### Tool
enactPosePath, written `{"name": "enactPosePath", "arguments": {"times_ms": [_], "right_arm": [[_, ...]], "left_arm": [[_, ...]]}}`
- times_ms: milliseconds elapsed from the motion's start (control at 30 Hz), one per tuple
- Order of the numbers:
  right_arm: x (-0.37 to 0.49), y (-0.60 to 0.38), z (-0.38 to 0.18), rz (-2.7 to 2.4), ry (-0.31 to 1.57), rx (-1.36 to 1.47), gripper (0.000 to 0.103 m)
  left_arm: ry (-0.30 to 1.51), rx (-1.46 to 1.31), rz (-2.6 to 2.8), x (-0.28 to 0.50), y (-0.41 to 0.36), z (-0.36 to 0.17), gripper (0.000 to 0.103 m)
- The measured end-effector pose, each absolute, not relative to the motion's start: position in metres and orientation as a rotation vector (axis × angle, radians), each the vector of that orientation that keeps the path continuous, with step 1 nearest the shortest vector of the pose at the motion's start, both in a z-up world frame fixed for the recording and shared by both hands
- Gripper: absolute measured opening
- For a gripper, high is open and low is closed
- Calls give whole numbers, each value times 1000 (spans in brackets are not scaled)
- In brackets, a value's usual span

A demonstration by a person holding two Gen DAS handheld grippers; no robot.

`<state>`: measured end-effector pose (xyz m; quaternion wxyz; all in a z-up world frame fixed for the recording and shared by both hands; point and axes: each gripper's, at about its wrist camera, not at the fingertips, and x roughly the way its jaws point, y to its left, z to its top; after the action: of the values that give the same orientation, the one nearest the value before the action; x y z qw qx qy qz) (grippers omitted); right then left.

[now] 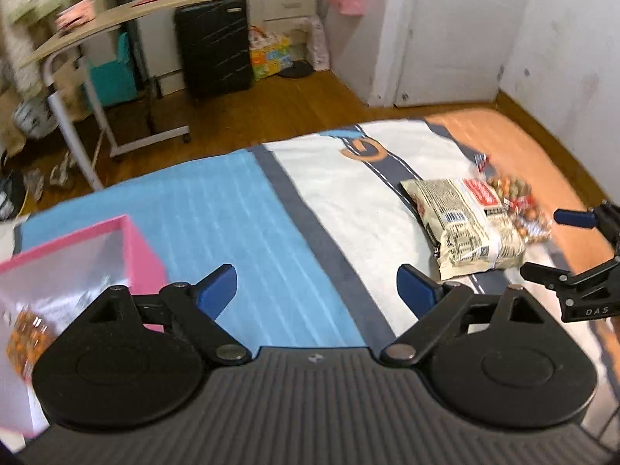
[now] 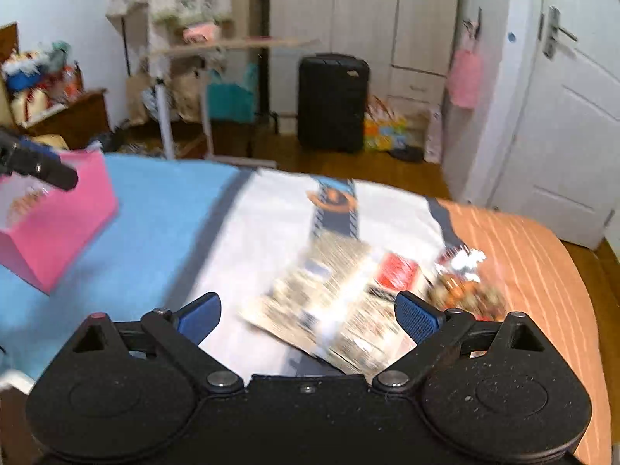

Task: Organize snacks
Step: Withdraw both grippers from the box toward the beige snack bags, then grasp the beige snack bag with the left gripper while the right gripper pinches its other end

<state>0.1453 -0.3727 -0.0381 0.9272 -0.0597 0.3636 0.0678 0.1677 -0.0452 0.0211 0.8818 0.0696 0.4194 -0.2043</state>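
Observation:
A cream snack packet (image 1: 465, 224) with a red label lies on the white part of the bed cover, with a clear bag of mixed nuts (image 1: 519, 209) beside it. Both show blurred in the right wrist view, the packet (image 2: 341, 310) and the nut bag (image 2: 469, 294). A pink box (image 1: 93, 255) stands at the left with a snack bag (image 1: 29, 337) inside; it also shows in the right wrist view (image 2: 58, 217). My left gripper (image 1: 316, 290) is open and empty over the blue stripe. My right gripper (image 2: 308, 314) is open and empty just above the cream packet.
The bed cover (image 1: 232, 209) is blue, white and orange. Beyond it are wooden floor, a rolling side table (image 1: 97, 27), a black suitcase (image 1: 213, 42), a white door (image 2: 562, 135) and wardrobes. The right gripper shows at the left view's right edge (image 1: 573, 255).

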Motion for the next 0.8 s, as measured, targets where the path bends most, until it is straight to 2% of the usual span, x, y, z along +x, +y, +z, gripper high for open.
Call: {"name": "enactPosePath", "arguments": {"times_ms": [200, 500, 700, 800], "right_arm": [[158, -407, -74, 159, 756, -73, 98], [178, -419, -108, 211, 797, -72, 98], [193, -420, -122, 239, 816, -94, 98], [197, -416, -132, 253, 808, -116, 102]], "left_arm": [[890, 183, -508, 197, -101, -15, 90], [849, 37, -602, 228, -162, -64, 87], [953, -30, -626, 252, -190, -98, 84], [1007, -122, -665, 258, -195, -114, 81]]}}
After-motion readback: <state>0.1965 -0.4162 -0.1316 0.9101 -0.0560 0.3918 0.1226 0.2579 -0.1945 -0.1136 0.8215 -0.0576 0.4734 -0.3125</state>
